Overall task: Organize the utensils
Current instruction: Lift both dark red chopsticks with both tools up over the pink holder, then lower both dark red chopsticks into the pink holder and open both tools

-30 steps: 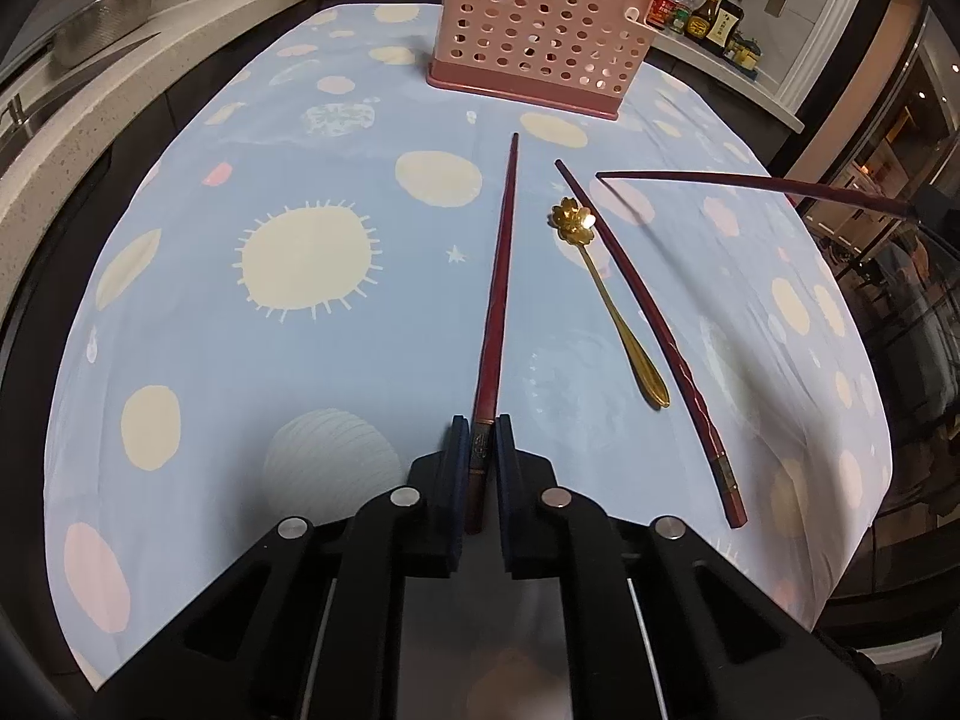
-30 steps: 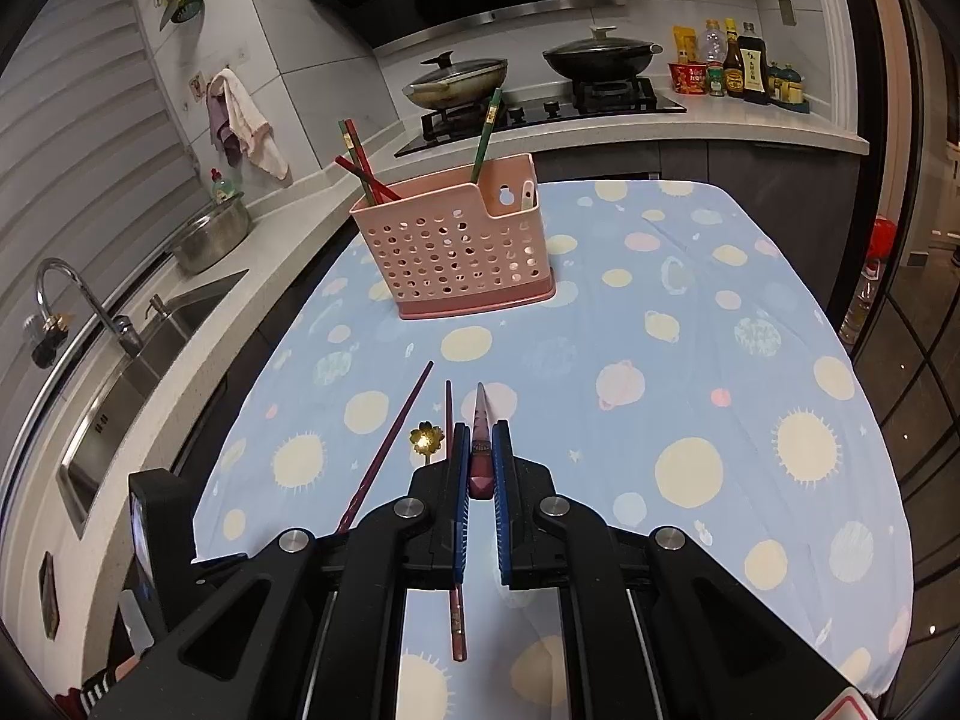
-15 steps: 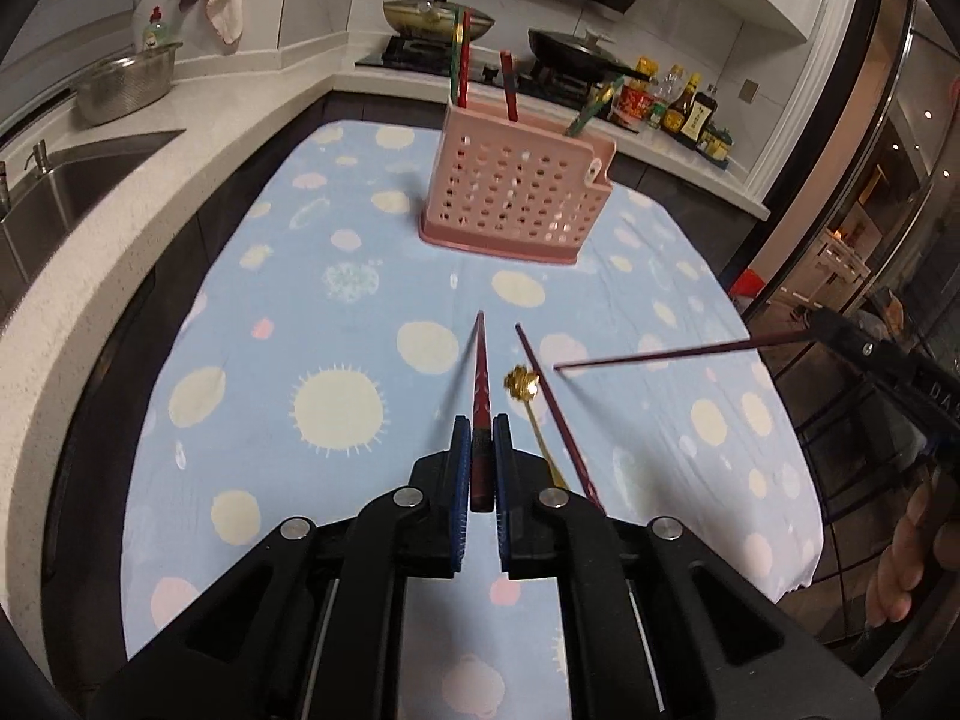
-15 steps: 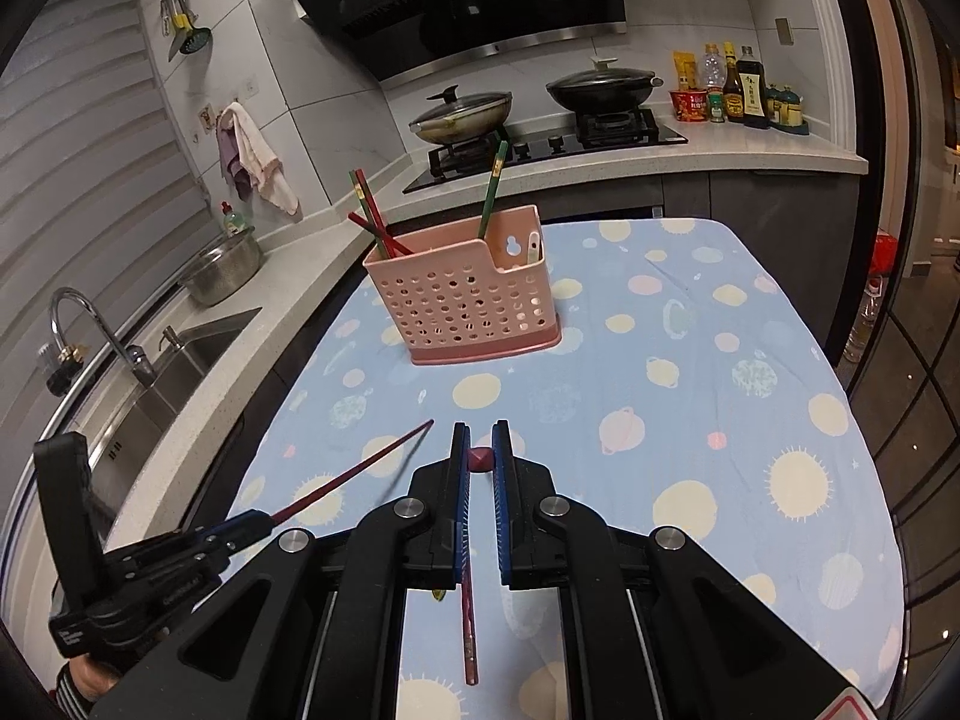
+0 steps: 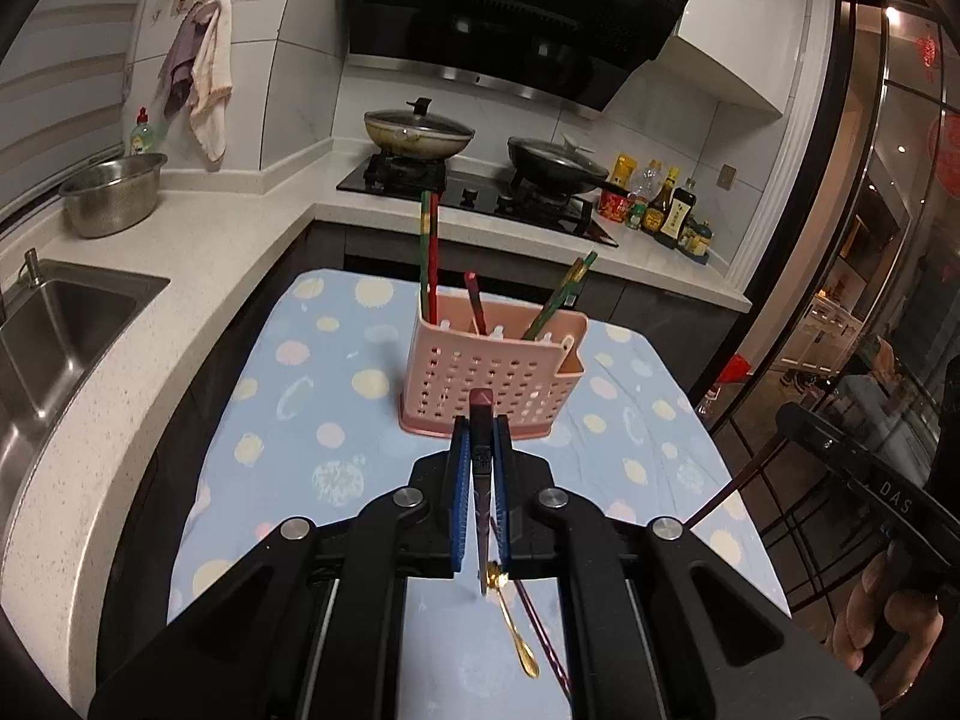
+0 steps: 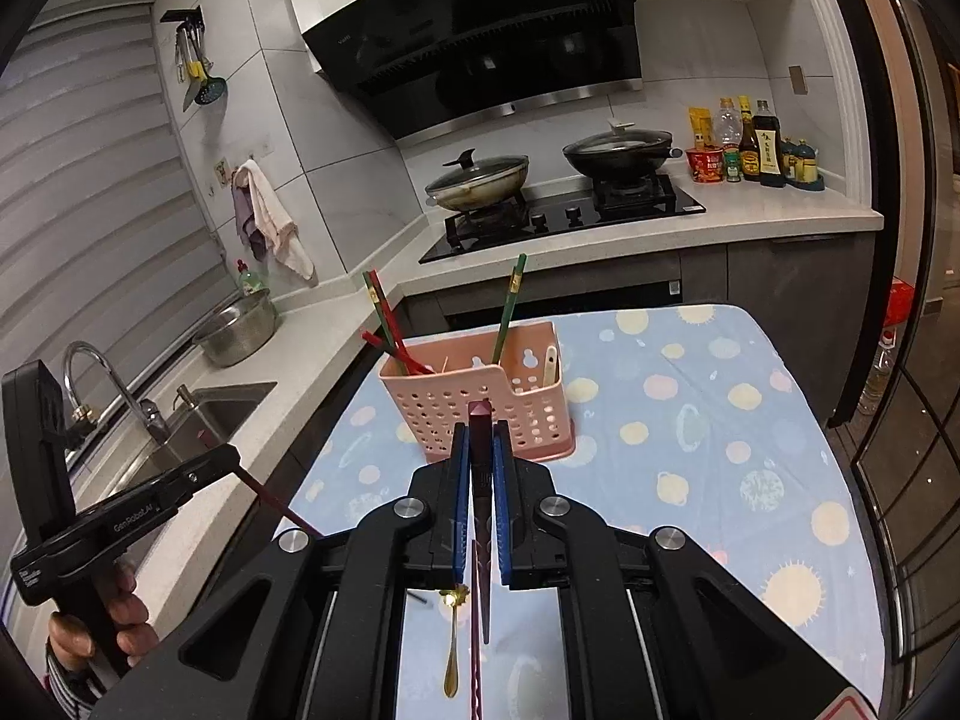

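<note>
Pink plastic, full of round holes, the utensil basket stands on the blue dotted tablecloth with several red and green chopsticks upright in it. In front of the basket, the left gripper has its blue pads pinching a dark red chopstick near its blunt end, the thin end slanting down toward the cloth. The right gripper pinches a second dark red chopstick the same way, also in front of the basket. Nearer than the basket, a gold spoon with a flower-shaped end and one more red chopstick lie flat on the cloth, just beside each other. Behind the basket, two lidded pans sit on the stove.
</note>
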A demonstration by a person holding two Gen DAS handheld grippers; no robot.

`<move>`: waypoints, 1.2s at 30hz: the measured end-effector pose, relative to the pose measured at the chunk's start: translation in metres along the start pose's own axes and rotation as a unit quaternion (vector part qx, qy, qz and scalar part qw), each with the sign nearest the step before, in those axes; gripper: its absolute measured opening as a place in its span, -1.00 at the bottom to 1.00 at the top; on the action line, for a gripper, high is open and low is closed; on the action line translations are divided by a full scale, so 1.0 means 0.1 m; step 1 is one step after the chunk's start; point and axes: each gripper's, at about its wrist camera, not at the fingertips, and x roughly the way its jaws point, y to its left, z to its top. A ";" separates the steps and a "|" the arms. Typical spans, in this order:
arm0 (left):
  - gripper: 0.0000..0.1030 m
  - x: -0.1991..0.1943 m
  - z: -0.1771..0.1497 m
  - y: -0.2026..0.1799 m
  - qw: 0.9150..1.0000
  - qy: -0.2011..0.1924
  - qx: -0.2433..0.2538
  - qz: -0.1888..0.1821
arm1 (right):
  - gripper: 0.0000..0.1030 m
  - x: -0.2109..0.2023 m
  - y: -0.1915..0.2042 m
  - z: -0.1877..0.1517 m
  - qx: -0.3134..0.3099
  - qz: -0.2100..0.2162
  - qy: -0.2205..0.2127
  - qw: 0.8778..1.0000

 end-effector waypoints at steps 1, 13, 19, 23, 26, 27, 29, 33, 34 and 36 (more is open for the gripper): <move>-0.87 0.00 0.09 -0.03 1.000 -0.008 0.003 -0.003 | -0.86 0.01 0.01 0.06 -0.002 0.002 -0.005 1.000; -0.87 0.11 1.14 -0.33 0.994 -0.103 0.031 -0.030 | -0.86 0.30 0.10 1.00 -0.020 0.015 -0.074 0.997; -0.86 0.34 1.53 -0.44 0.990 -0.130 0.043 -0.029 | -0.86 0.56 0.13 1.46 -0.021 0.017 -0.102 0.994; -0.87 0.56 1.67 -0.45 0.989 -0.133 0.049 -0.028 | -0.86 0.82 0.13 1.59 -0.020 0.017 -0.102 0.994; -0.87 0.75 1.70 -0.43 0.990 -0.131 0.051 -0.023 | -0.86 1.04 0.12 1.60 -0.017 0.018 -0.090 0.996; -0.87 0.82 1.70 -0.42 0.990 -0.126 0.052 -0.020 | -0.86 1.11 0.11 1.59 -0.017 0.017 -0.085 0.996; -0.86 0.98 1.66 -0.38 0.992 -0.116 0.054 -0.013 | -0.86 1.26 0.08 1.54 -0.018 0.013 -0.070 0.997; -0.86 1.26 1.55 -0.29 0.995 -0.082 0.051 -0.005 | -0.86 1.52 0.06 1.40 -0.020 0.007 -0.040 0.999; -0.86 1.33 1.51 -0.26 0.996 -0.073 0.049 -0.003 | -0.86 1.57 0.05 1.37 -0.020 0.005 -0.035 0.999; -0.86 1.42 1.45 -0.21 0.997 -0.061 0.046 0.010 | -0.85 1.65 0.03 1.30 -0.016 0.005 -0.021 1.000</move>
